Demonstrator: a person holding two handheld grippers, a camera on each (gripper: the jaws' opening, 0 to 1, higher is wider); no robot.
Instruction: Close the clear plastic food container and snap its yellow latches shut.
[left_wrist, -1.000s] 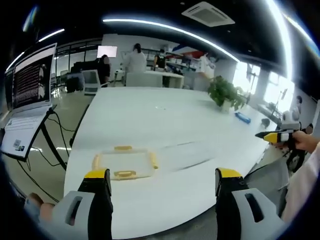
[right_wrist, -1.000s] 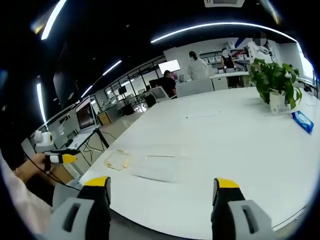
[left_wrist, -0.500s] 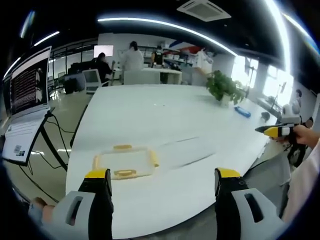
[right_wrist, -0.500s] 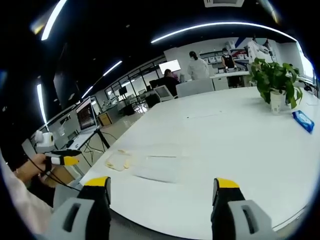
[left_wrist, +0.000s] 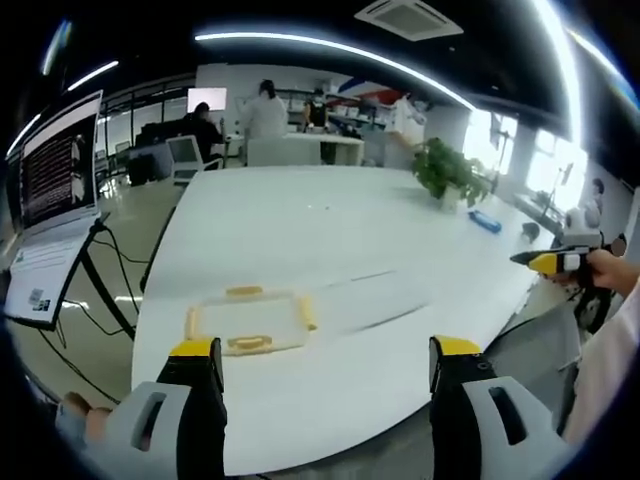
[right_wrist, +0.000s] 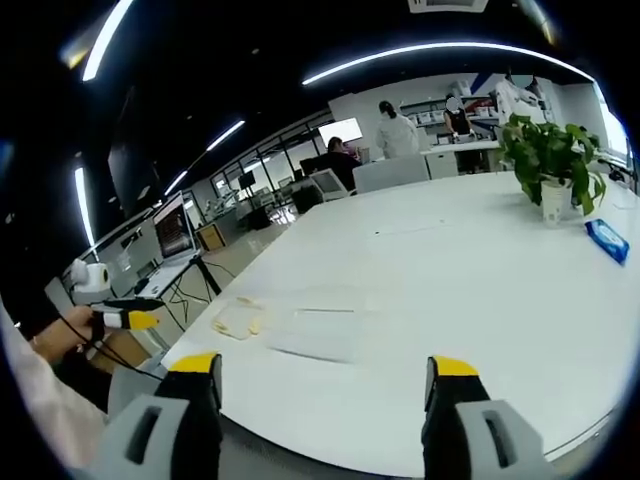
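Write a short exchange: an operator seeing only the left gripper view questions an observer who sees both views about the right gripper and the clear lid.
Operator: Is the right gripper open?
Observer: Yes. In the right gripper view, the right gripper has its jaws wide apart, with nothing between them.
Operator: What lies straight ahead of it?
Observer: The clear lid, flat on the white table. The container base sits beside the lid, to its left in that view.

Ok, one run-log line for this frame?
container unlatched, lid beside | left tool open, off table | right tool open, away
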